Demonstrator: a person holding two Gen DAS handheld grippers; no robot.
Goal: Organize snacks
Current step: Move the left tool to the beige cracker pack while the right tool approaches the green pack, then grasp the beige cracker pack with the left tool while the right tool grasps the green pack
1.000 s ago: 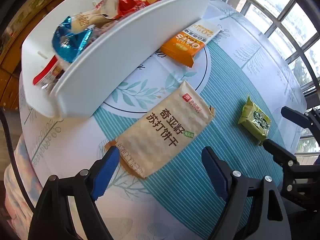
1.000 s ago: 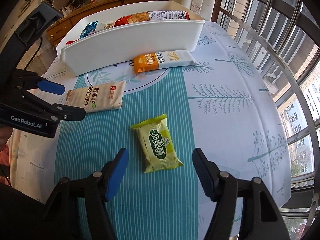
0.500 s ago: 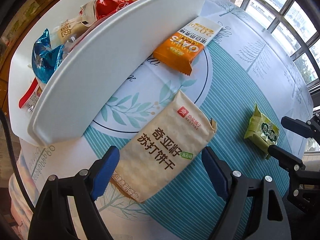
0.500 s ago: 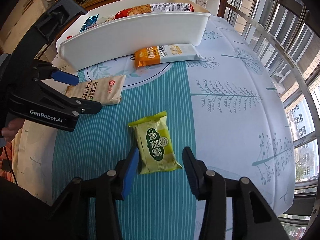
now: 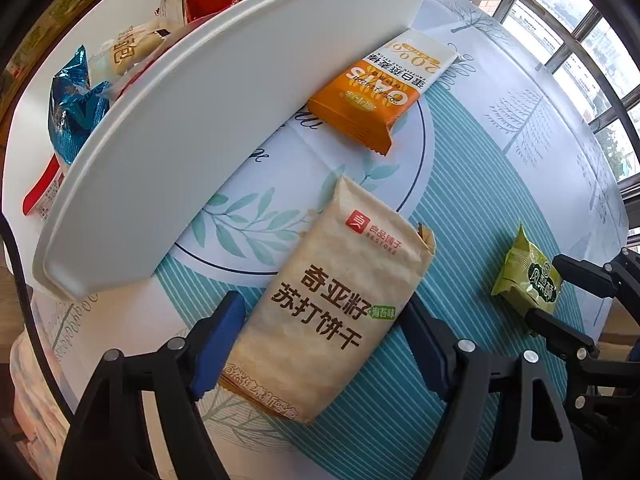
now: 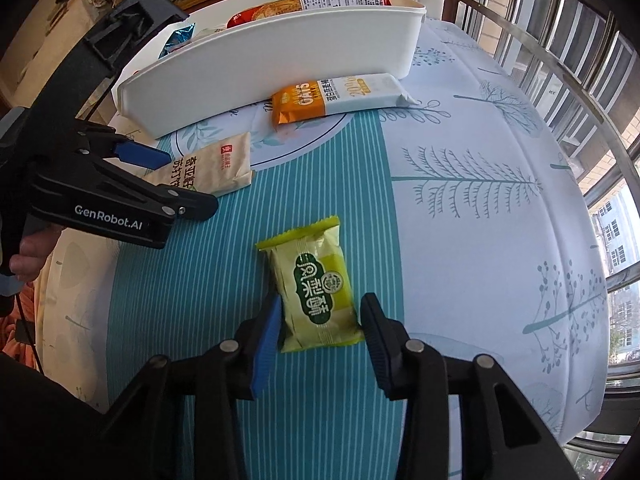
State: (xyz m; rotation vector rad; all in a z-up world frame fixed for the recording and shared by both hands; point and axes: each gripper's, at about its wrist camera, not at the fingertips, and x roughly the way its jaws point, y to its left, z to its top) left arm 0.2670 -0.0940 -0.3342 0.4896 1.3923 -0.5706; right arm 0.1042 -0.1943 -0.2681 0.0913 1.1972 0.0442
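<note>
The left gripper point(image 5: 320, 344), fingers closing, straddles the beige paper cracker packet point(image 5: 332, 312) for lifting. The right gripper point(image 6: 318, 336), fingers narrowed, pinches the green foil pastry packet point(image 6: 316, 284), likely bound for the white plastic bin point(image 6: 280, 60).

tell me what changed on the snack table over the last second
The right gripper narrowed onto the small green snack packet. The left gripper came down astride the tan cracker packet, jaws closing. The orange oat bar and white plastic bin stayed put.
</note>
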